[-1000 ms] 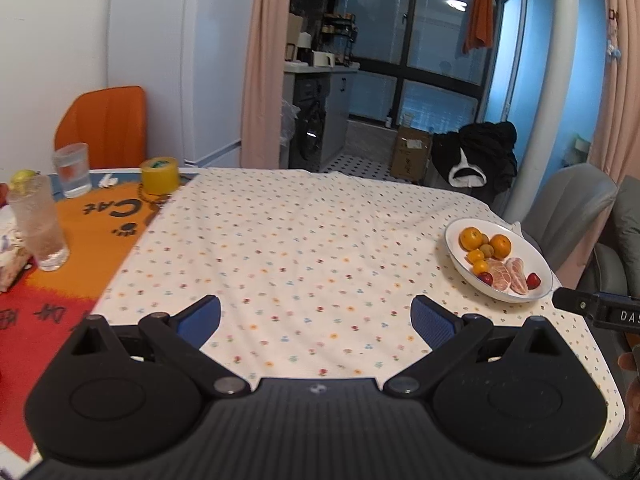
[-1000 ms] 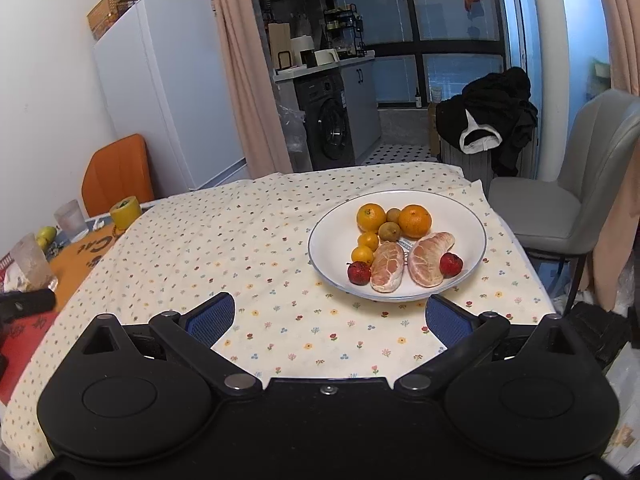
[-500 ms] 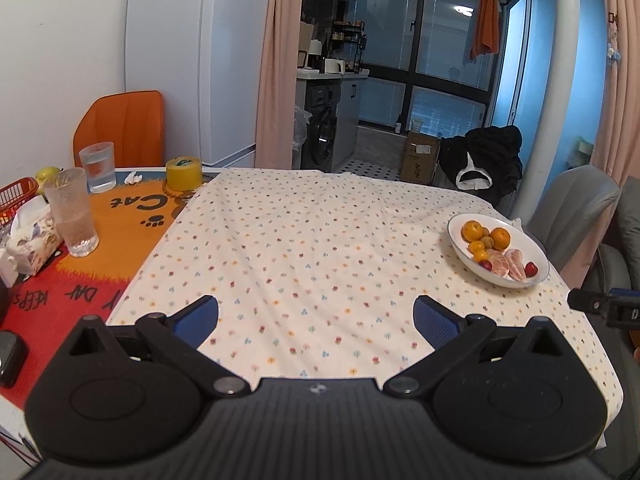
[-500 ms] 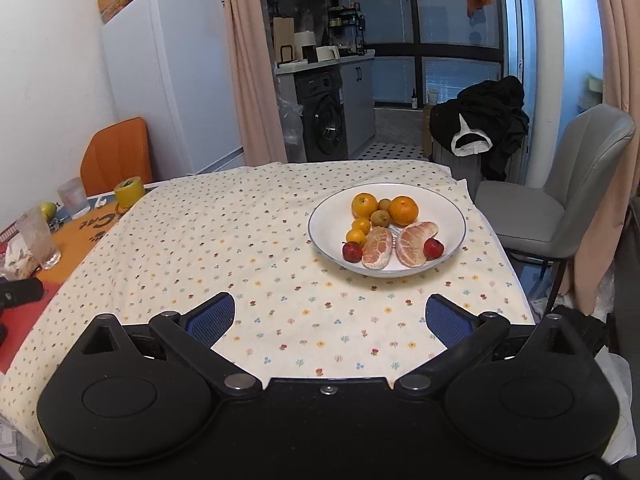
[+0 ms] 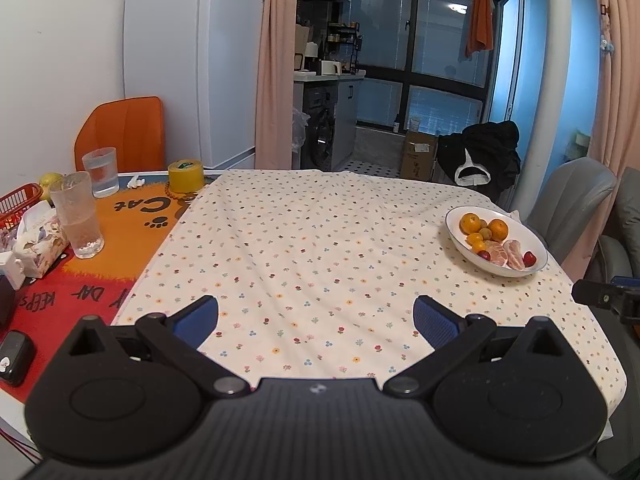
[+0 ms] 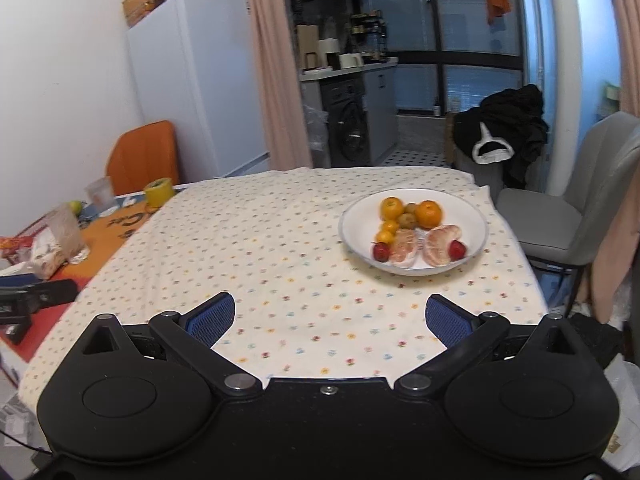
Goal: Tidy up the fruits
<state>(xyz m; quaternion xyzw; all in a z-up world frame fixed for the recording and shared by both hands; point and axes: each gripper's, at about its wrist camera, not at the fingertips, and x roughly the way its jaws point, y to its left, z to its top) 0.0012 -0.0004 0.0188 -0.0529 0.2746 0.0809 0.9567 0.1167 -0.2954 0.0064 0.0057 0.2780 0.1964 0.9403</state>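
Observation:
A white plate (image 6: 476, 216) (image 5: 538, 246) sits on the right side of the flowered tablecloth. It holds two oranges (image 6: 428, 213), small tangerines (image 6: 386, 236), a brownish fruit (image 6: 408, 219), two peeled citrus halves (image 6: 442, 245) and two small red fruits (image 6: 457, 249). My right gripper (image 6: 328, 320) is open and empty, low over the cloth's near edge, well short of the plate. My left gripper (image 5: 316, 318) is open and empty too, over the near middle of the cloth, with the plate far off to its right.
On the orange mat at left stand two glasses (image 5: 80, 220), a yellow tape roll (image 5: 186, 176), a tissue box (image 5: 38, 240) and a red basket (image 5: 18, 204). A grey chair (image 6: 568, 200) is beside the plate's end. An orange chair (image 5: 124, 132) and a fridge (image 5: 192, 92) stand behind.
Both grippers have pulled back and risen from the table, so the plate looks smaller and farther. Both stay open and empty.

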